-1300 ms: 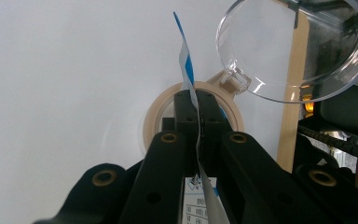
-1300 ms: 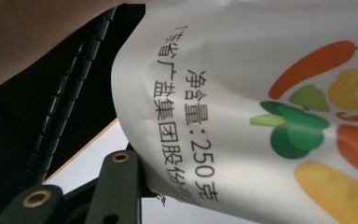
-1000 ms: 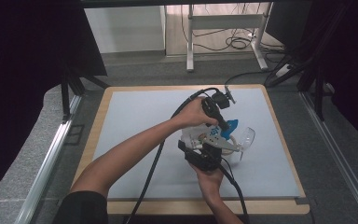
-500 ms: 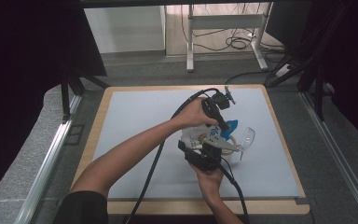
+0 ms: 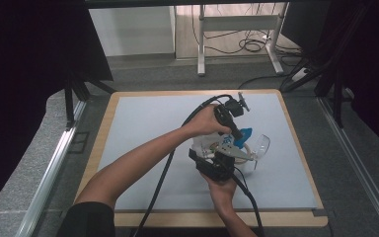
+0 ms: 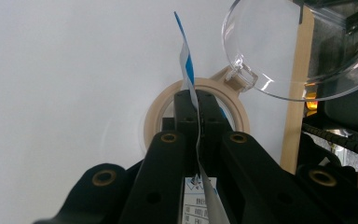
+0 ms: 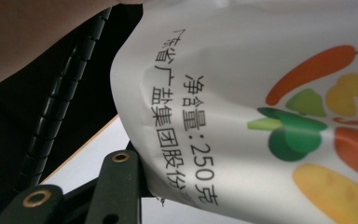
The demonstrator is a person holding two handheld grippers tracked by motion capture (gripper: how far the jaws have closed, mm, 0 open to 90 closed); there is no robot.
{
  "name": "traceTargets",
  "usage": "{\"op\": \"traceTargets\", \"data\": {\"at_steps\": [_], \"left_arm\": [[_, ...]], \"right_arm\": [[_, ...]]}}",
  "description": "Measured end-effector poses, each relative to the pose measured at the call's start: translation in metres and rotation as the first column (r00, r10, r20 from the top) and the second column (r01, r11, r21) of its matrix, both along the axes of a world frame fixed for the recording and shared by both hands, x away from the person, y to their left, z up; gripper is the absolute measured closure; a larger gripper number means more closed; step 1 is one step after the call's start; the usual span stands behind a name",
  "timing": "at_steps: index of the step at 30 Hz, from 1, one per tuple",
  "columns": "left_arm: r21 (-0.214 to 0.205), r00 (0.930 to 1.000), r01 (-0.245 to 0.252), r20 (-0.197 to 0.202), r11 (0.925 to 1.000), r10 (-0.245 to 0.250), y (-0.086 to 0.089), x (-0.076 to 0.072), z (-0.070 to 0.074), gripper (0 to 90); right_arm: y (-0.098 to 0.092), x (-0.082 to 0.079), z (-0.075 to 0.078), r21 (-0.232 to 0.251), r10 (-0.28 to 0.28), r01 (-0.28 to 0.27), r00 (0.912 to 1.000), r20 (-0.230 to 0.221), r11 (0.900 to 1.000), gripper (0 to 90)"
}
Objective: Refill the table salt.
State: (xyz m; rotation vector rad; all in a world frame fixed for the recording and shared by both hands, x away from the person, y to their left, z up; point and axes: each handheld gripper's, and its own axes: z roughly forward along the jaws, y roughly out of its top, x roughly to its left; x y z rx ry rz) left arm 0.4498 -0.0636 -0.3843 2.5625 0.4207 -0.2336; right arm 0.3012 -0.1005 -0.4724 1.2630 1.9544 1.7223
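On the left, our left tool has its jaws pressed together on the thin edge of a white and blue pouch, which stands up between them. In the left gripper view the pinched edge rises just above a beige ring-shaped jar rim resting on the pale bench, and a clear hinged lid hangs open off the ring at the upper right. From the high view, the left tool sits over the middle of the bench, with the pouch and the clear lid just beside it. Our right tool is just below, right against the pouch. In the right gripper view the pouch's printed face, with vegetable pictures, lies against one jaw, half-spread; we cannot tell whether this tool grips the pouch.
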Motion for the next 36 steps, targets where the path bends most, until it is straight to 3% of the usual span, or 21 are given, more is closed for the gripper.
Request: {"op": "traceTargets", "data": {"at_steps": [36], "left_arm": [[-0.009,1.0,-0.001,-0.006,1.0,0.001,0.0023,-0.0012,0.0015,89.9]], "right_arm": [[0.0017,-0.0025,0.0035,-0.008,-0.005,0.005,0.9998,0.019,1.0,58.5]]}}
